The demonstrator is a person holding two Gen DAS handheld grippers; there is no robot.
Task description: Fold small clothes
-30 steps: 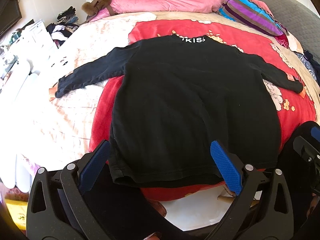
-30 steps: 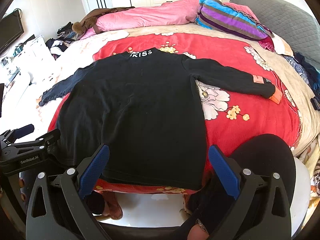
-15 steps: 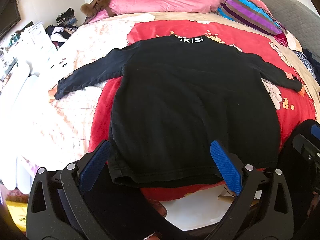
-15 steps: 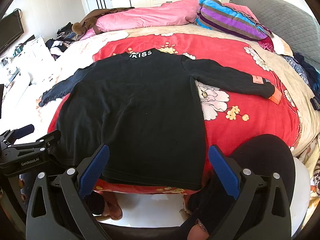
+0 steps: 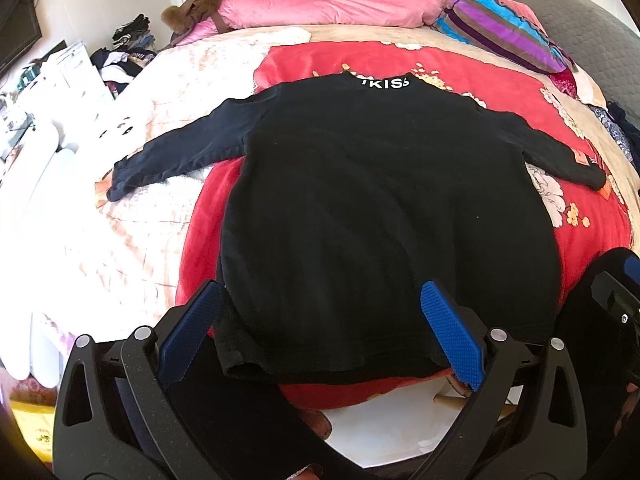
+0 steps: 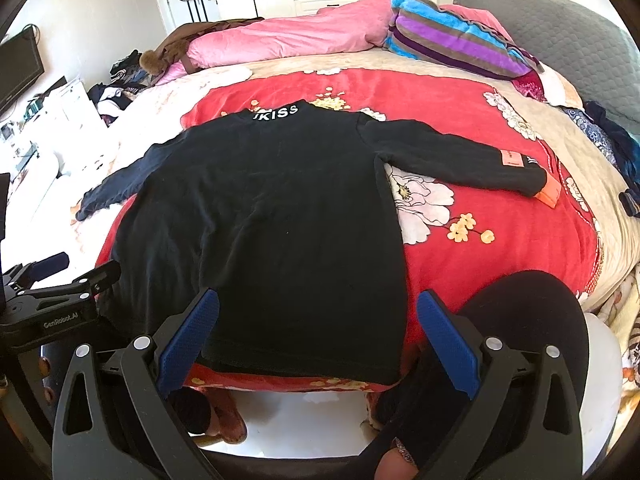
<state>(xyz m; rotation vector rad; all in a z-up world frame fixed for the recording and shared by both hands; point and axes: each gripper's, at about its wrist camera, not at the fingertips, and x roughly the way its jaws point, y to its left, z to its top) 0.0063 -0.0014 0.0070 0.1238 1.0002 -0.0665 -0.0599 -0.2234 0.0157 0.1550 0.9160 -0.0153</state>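
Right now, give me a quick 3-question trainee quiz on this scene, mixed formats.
1. True or false: the shirt lies flat on the red blanket with both sleeves spread out.
2. Multiple choice: what are the left tongs and right tongs doing? A) both open, holding nothing B) both shut on the hem C) left shut on a sleeve, right open
3. Fill in: the orange cuff is on the sleeve toward the ____ side of the right wrist view.

Key:
1. True
2. A
3. right
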